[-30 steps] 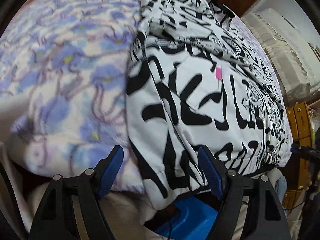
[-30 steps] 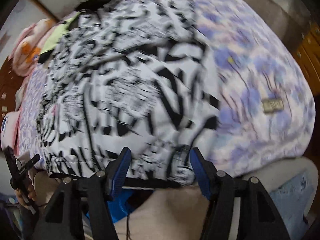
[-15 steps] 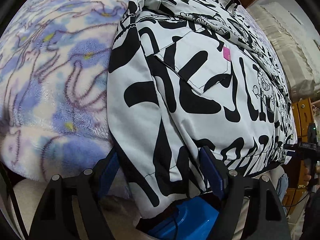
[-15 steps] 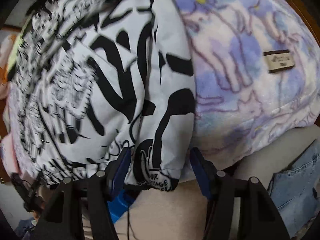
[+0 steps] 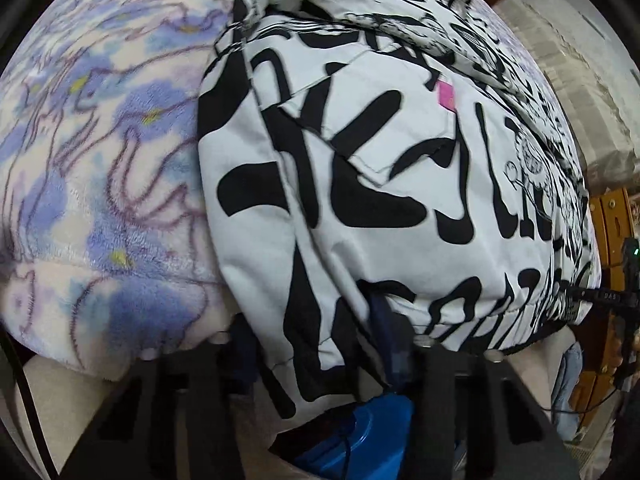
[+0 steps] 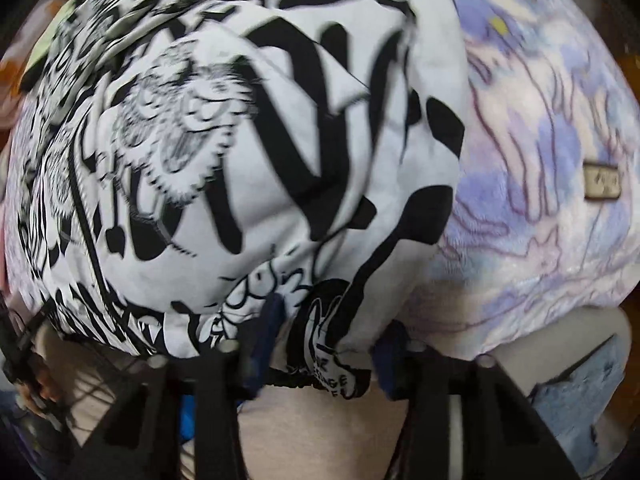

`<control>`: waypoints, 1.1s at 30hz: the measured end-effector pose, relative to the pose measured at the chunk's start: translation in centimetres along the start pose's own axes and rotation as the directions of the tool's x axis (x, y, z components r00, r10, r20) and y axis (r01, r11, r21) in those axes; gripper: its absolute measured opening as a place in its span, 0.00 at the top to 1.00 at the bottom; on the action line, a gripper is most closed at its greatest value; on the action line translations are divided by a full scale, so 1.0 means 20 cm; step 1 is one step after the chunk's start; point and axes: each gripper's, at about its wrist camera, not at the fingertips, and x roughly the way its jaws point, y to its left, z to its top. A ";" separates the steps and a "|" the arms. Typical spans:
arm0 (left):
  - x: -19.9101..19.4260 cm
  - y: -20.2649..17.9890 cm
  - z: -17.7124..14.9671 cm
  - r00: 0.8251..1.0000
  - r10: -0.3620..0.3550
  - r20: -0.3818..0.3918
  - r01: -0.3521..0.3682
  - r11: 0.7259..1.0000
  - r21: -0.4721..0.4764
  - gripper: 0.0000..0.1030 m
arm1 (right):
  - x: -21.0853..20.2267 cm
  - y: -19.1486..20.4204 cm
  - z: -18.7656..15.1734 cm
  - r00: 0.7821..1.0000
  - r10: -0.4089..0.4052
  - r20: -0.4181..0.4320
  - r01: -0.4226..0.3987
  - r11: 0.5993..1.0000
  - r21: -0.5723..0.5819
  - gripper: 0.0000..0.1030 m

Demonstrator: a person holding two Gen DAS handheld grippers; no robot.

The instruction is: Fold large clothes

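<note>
One jacket (image 5: 400, 184), white w/ black lettering, is lying on one blanket (image 5: 108, 184), purple floral fleece, filling most of both views. In the left wrist view the jacket is taking up the centre and right of frame, blanket at left; its hem is hanging over the bed edge at bottom centre. One pink tag (image 5: 446, 96) is showing on a chest pocket, upper centre.

Left gripper (image 5: 316, 348), bottom centre: jaws closing, hem corner of the jacket sitting between the 2 blue pads, cloth bunching there. Can't tell if pads are pressing fully.

In the right wrist view the jacket (image 6: 240, 160) is filling the left and centre, blanket (image 6: 540, 200) at right w/ one small brown label (image 6: 601, 181) at the right edge. Right gripper (image 6: 326, 344), bottom centre: jaws closing around the other hem corner, fabric gathered between its 2 pads.

One blue box (image 5: 360, 436) is peeking out under the hem, bottom centre of the left view. Denim (image 6: 576, 384) is showing at lower right of the right view.
</note>
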 end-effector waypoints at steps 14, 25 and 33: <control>-0.53 -0.15 0.30 0.902 -0.373 0.219 0.392 0.919 -0.049 0.91 | -0.58 -0.16 0.04 0.864 0.377 0.334 -0.425 0.902 0.079 0.93; -0.73 -0.14 0.94 0.860 -0.346 0.376 0.399 0.914 -0.072 0.90 | -1.01 -0.26 0.60 0.696 0.463 0.549 -0.581 0.812 0.053 0.93; -0.43 -0.10 1.36 0.912 -0.265 0.313 0.324 0.933 -0.154 0.80 | -0.85 -0.32 1.02 0.710 0.444 0.547 -0.607 0.779 0.156 0.62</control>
